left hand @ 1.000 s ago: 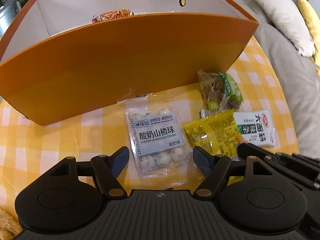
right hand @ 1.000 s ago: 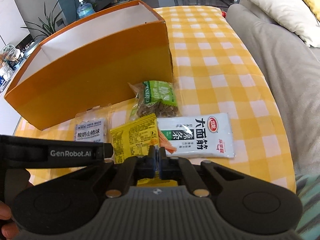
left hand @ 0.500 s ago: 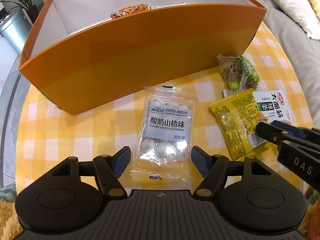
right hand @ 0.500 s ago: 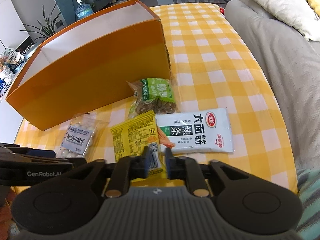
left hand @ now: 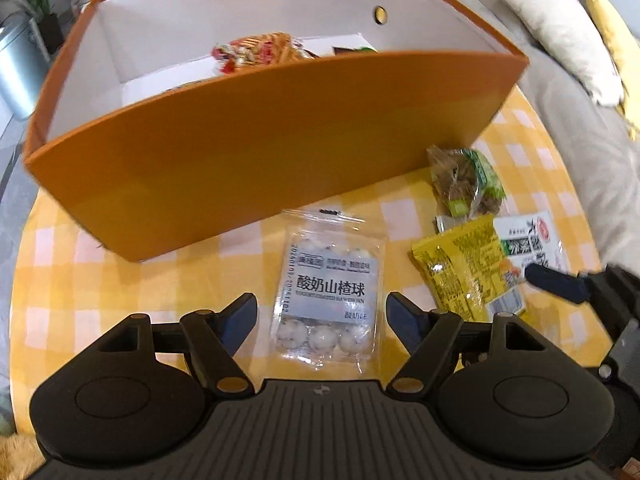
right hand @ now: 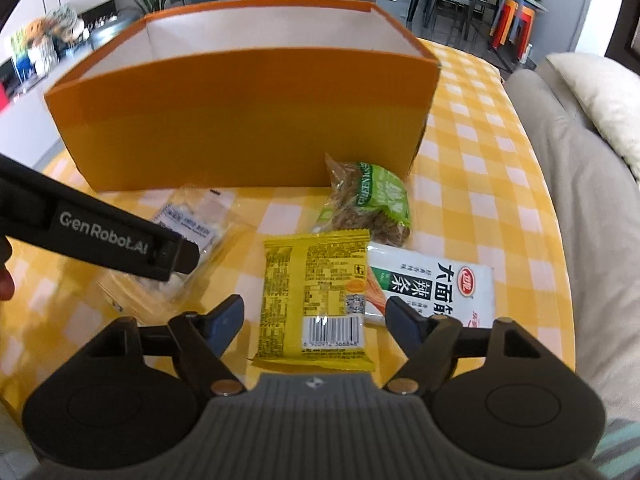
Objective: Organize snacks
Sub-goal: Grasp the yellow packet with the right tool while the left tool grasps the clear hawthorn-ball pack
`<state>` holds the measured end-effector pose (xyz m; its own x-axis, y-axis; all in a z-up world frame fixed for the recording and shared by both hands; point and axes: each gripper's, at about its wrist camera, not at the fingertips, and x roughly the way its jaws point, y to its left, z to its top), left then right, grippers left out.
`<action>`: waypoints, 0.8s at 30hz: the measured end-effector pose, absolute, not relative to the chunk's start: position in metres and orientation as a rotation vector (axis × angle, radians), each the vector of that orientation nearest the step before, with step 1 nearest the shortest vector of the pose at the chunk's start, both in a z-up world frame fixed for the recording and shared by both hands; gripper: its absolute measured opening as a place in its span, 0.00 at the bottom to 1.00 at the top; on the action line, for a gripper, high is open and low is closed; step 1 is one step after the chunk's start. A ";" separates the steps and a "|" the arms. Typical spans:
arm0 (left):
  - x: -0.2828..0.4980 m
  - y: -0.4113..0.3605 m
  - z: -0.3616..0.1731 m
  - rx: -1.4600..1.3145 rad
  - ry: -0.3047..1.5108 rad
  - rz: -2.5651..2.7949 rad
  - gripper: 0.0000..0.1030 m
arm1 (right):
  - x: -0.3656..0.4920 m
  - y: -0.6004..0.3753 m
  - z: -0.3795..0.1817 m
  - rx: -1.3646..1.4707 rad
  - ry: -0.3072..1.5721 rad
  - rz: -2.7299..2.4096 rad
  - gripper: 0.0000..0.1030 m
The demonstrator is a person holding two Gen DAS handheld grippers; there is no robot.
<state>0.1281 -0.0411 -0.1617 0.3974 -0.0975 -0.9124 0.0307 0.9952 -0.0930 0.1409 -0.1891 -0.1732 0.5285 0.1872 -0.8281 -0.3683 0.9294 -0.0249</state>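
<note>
Left wrist view: my left gripper (left hand: 322,314) is hovering released over the clear hawthorn-ball packet (left hand: 330,292), lying beside the orange box (left hand: 260,160).

Right wrist view: my right gripper (right hand: 314,318) is straddling, unclenched, the yellow packet (right hand: 314,294). Next, I judge, both are needing to close, then lift boxward.

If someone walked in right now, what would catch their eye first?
Probably the big orange box at the back of the yellow checked table, with some snacks already inside. Next, four snack packets in front of it: each open claw, left claw and right claw, frames one, the clear candy bag and the yellow packet.
</note>
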 end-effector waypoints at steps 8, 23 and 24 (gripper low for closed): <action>0.130 -0.052 -0.176 0.013 1.170 -0.074 0.85 | 0.141 -0.177 -0.183 -0.300 0.970 0.321 0.67; 0.125 -0.062 -0.174 0.045 1.175 -0.063 0.65 | 0.137 -0.178 -0.177 -0.281 0.963 0.359 0.48; 0.125 -0.060 -0.172 0.030 1.179 -0.056 0.65 | 0.137 -0.179 -0.176 -0.271 0.967 0.359 0.48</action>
